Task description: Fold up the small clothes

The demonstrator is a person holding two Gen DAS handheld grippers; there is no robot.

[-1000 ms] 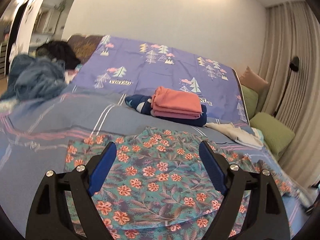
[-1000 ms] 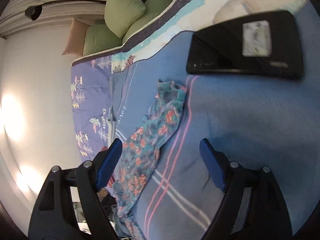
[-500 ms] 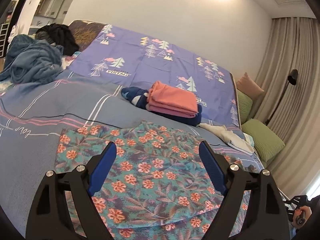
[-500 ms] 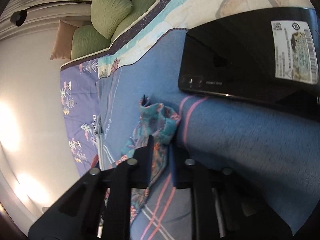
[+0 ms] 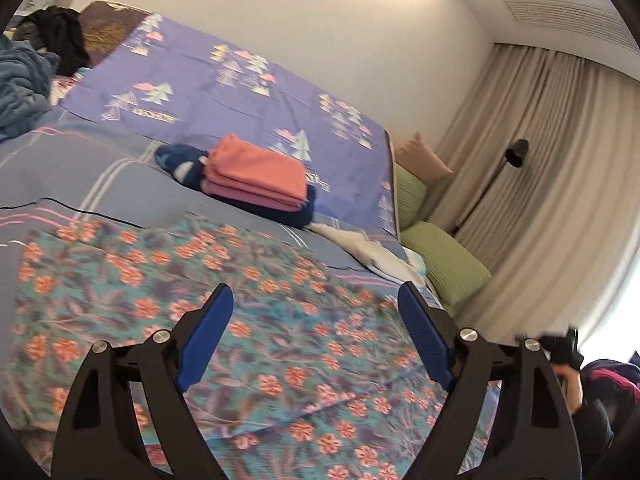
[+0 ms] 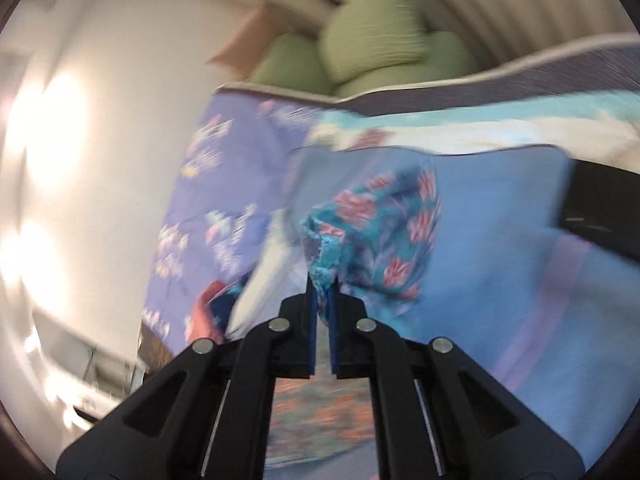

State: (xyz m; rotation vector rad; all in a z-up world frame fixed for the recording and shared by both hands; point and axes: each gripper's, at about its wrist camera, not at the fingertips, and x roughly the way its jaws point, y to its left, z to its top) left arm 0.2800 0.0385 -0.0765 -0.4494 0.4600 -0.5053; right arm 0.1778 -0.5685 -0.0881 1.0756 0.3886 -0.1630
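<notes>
A teal floral garment [image 5: 224, 312] lies spread flat on the blue bedspread [image 5: 72, 168] in the left wrist view. My left gripper [image 5: 316, 320] hovers open just above its middle, with nothing between the blue pads. In the right wrist view my right gripper [image 6: 323, 286] is shut on a bunched corner of the floral garment [image 6: 380, 220], and the cloth rises off the bed from the pinch. A folded stack with a pink piece [image 5: 256, 176] on top of dark blue ones sits farther back.
A black flat device [image 6: 600, 208] lies on the bed at the right. Green pillows [image 5: 444, 260] and a curtain [image 5: 540, 184] line the far side. A white cloth [image 5: 372, 252] and a blue blanket heap [image 5: 20, 84] lie on the bed. A person's hand [image 5: 568, 376] shows at the lower right.
My right gripper closed on the floral garment's corner, rolled and lifted it off the bed. The left gripper stayed open and turned, so the garment now sits nearer and more to the left.
</notes>
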